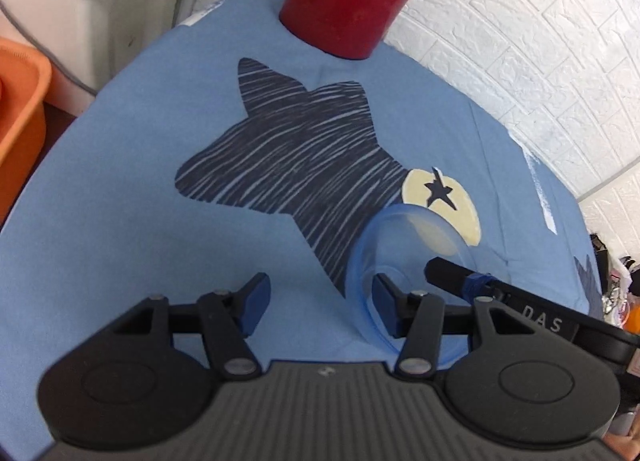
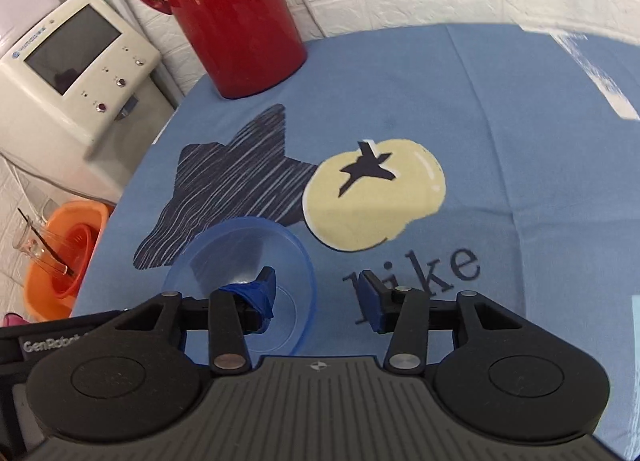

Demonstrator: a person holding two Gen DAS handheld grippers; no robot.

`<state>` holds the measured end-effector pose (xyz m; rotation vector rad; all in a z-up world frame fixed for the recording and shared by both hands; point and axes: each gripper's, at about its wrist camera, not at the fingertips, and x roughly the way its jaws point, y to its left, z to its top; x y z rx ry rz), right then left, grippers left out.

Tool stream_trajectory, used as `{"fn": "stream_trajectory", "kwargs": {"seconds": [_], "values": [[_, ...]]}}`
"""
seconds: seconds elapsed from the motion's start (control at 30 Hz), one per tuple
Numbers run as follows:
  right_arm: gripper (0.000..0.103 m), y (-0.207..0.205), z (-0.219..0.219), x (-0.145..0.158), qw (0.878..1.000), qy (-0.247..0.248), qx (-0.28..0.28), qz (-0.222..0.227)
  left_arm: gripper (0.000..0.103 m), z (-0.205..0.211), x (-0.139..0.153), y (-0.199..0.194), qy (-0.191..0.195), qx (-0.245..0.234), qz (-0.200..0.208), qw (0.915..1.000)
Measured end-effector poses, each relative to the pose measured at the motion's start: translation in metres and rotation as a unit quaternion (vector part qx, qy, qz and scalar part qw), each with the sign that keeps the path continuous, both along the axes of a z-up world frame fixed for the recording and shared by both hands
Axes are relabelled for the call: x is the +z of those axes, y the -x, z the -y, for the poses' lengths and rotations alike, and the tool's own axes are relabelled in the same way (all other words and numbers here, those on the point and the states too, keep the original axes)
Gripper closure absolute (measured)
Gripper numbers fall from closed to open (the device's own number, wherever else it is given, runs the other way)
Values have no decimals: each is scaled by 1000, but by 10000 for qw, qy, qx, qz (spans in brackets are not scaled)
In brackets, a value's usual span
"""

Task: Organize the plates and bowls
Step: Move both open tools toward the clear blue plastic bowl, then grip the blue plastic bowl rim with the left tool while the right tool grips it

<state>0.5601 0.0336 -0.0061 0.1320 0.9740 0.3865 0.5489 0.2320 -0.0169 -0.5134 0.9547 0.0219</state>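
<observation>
My left gripper is wide open, nothing held. Its right finger sits inside the bowl, left finger outside over bare cloth; I can't tell if the pad touches the bowl wall

Right gripper is wide open too, nothing held. Its left finger, wrapped in blue tape, is inside the same bowl; right finger is outside, over the printed letters

Bowl: clear blue plastic, round, so no real long axis. In the left view it looks tipped, mouth facing up and away from the camera, near rim raised toward my gripper. In the right view the mouth opens up toward the camera, base ring visible low in it. Can't tell if the base is flat on the cloth

Position: near edge of the table, over the lower tip of the dark star print, just beside the pale yellow apple print

Surface: blue printed cloth, a few creases, white tape strips near the far right edge. A red jug with a handle stands upright at the far side, well apart from the bowl

Room: white brick-pattern wall behind. Left of the table a cream machine with a dark screen and buttons, and lower down an orange tub with a clear glass leaning at it
</observation>
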Motion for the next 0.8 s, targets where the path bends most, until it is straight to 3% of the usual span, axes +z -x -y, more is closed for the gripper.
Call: {"fn": "stream_trajectory", "kwargs": {"seconds": [0.07,0.1,0.17,0.3,0.5,0.8], "values": [[77,2,-3,1,9998,96,116,136,66,3,0,-1,-150,-26,51,9999],[78,2,-4,1,9999,19,135,105,85,5,0,-2,-185,-30,51,9998],[80,0,-4,-2,9995,-242,169,-54,99,5,-4,-3,6,-103,-12,9999],[80,7,-15,-1,9988,-410,255,-115,103,9,-2,2,100,-157,4,9998],[80,22,-23,11,9992,-284,279,-68,103,11,12,17,110,-166,45,9998],[77,83,12,56,9994,-36,271,231,103,52,57,74,226,-615,289,9974]]}}
